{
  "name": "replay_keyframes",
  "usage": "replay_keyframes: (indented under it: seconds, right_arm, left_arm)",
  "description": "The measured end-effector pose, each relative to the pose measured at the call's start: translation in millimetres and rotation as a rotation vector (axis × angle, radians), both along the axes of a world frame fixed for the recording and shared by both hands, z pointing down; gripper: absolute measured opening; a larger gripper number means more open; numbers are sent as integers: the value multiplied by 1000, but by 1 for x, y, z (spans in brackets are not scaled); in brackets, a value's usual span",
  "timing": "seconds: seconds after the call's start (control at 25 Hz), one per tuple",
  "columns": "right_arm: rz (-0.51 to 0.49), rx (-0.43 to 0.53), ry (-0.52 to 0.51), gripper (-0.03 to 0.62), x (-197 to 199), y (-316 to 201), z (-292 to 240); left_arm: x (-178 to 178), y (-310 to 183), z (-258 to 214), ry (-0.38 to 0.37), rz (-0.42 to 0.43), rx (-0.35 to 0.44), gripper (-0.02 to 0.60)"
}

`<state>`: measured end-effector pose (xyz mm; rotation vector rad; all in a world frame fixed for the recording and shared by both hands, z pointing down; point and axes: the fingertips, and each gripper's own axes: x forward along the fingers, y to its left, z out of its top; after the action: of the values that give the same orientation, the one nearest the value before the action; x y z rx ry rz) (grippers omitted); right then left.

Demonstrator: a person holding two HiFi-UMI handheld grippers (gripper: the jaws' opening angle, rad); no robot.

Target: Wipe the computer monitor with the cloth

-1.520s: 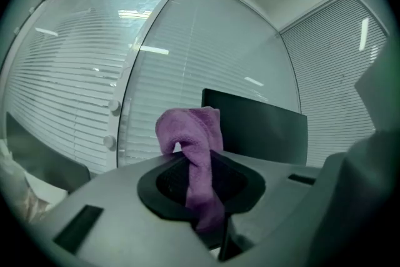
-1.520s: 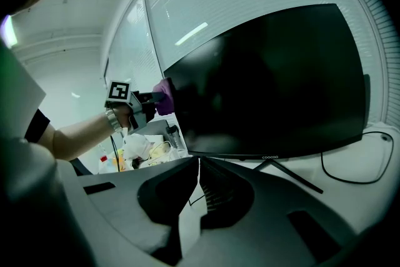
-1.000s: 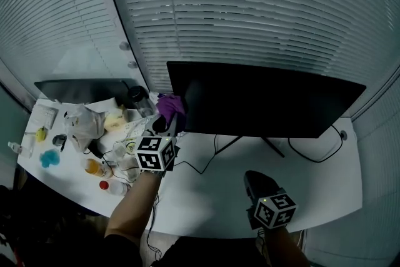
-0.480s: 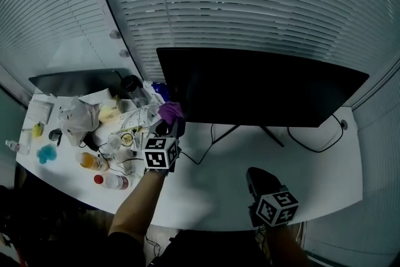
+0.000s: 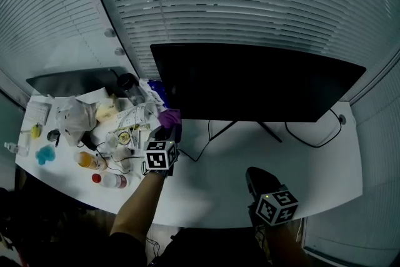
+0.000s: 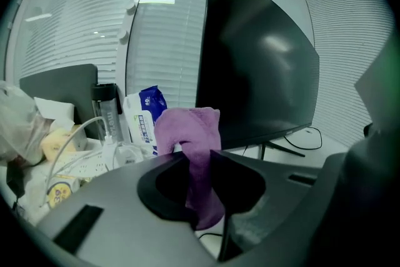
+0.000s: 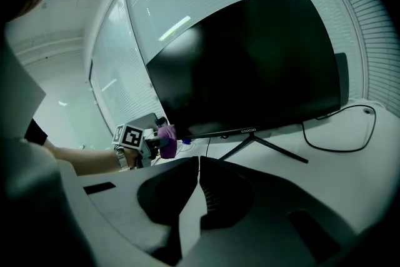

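A wide black monitor [image 5: 256,81] stands on a white desk [image 5: 312,166], its screen dark. My left gripper [image 5: 169,129] is shut on a purple cloth [image 5: 170,117], held just below and left of the screen's lower left corner, clear of the glass. In the left gripper view the cloth [image 6: 190,141] bunches up out of the closed jaws with the monitor [image 6: 256,72] to the right. My right gripper [image 5: 257,179] hangs low over the desk's front edge, jaws closed with nothing between them. The right gripper view shows the monitor [image 7: 250,65], the cloth [image 7: 166,139] and the left gripper [image 7: 156,142].
Clutter fills the desk's left end: a plastic bag [image 5: 74,119], bottles [image 5: 94,162], a wipes pack [image 6: 145,112], a power strip and cables. A second dark screen [image 5: 75,79] stands at far left. Black cables [image 5: 312,134] trail under the monitor stand [image 5: 247,128]. Blinds cover the window behind.
My left gripper with the cloth has dropped down and back from the monitor's left edge to below its lower left corner. The right gripper has stayed in place.
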<state>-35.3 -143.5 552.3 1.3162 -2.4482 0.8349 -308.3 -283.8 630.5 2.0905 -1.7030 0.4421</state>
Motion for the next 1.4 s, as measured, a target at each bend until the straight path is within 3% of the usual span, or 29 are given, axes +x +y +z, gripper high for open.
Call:
replay_keyframes:
  seconds: [0.76,1.08,1.4]
  right_arm:
    - [15,-16,-28,26,6,9,10]
    - [45,-29,-35,26,28,10,14]
    - [83,-32,-54,26,53,11,18]
  left_arm:
    - [3,19,62,36,-43,-185,74]
    - [24,2,62,32,-26,-184,74]
    - [70,-9,43,35,42,-146,74]
